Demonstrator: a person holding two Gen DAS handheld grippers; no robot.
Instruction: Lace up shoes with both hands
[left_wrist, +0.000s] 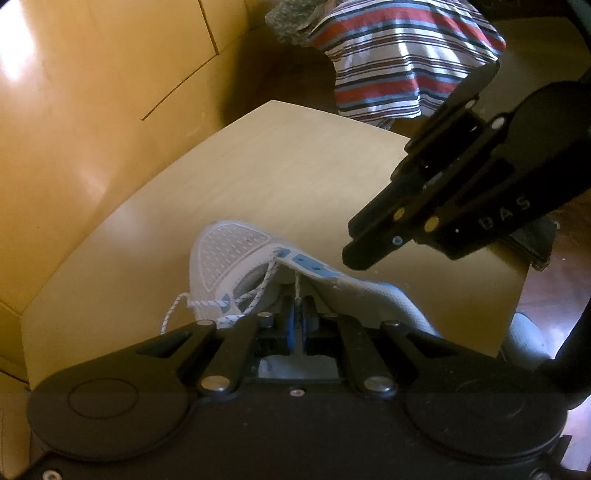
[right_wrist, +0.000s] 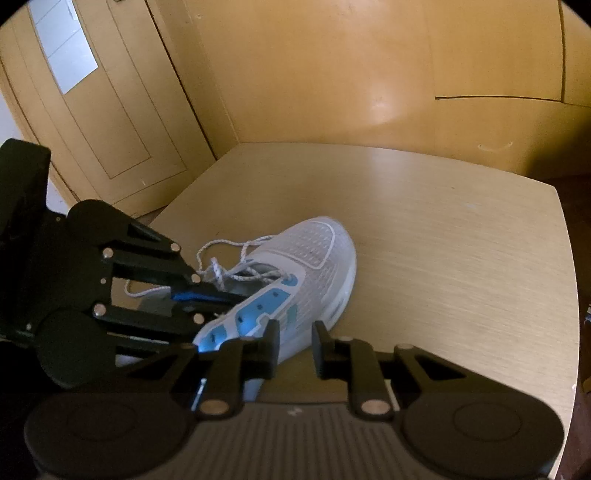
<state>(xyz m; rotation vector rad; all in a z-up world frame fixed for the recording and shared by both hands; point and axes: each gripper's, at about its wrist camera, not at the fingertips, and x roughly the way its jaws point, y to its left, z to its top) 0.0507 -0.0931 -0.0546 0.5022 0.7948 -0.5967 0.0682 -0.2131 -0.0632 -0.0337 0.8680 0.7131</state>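
1. We are working on a white shoe lying on the wooden table, toe pointing away from us.
2. Our left gripper is clamped tight on a strand of the lace over the tongue.
3. Our right gripper is hovering with jaws apart and empty beside the blue eyelet strip.
4. We judge the threading is underway; next we are needing a free lace end pinched and steered into an eyelet.

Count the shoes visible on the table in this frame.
1. A single white mesh shoe with blue eyelet panels lies on the wooden table, toe pointing away from both grippers. No second shoe shows, though the gripper bodies hide the table's near edge.
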